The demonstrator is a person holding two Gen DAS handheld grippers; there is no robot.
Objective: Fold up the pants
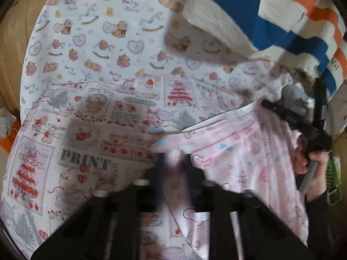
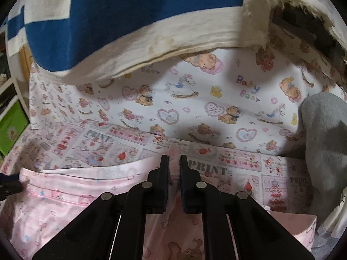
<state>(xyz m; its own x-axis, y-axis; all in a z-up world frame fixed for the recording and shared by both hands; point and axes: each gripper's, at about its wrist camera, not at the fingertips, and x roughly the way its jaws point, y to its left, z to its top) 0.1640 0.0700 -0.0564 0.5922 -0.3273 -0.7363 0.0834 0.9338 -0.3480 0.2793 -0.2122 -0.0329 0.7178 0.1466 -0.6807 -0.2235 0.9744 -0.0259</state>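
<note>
Two black grippers have hold of one pair of pink printed pants (image 2: 65, 192), which lies spread over a Christmas-print sheet (image 1: 86, 143) on a bed. Beyond that sheet runs a white sheet with teddy bears, rocking horses and the words "Baby Bear" (image 2: 195, 104).

Seen from its own camera, the right gripper (image 2: 173, 162) has its jaws nearly together, with a ridge of the pink fabric pinched between the pads and rising just past the tips. The waistband edge of the pants runs off to the left from there, toward a dark tip at the frame's left border that is too cropped to name with certainty.

From the left wrist, the left gripper (image 1: 174, 162) is blurred, but its fingers stand close together with a fold of the same pink cloth between them, near the garment's top edge. Across the pants, at the right of that view, a person's hand (image 1: 312, 162) grips the handle of the other tool.

Behind everything hangs a cream blanket with blue and orange stripes (image 1: 282, 21). A grey soft object (image 2: 325, 140) sits at the right side of the bed, beside the bear sheet.
</note>
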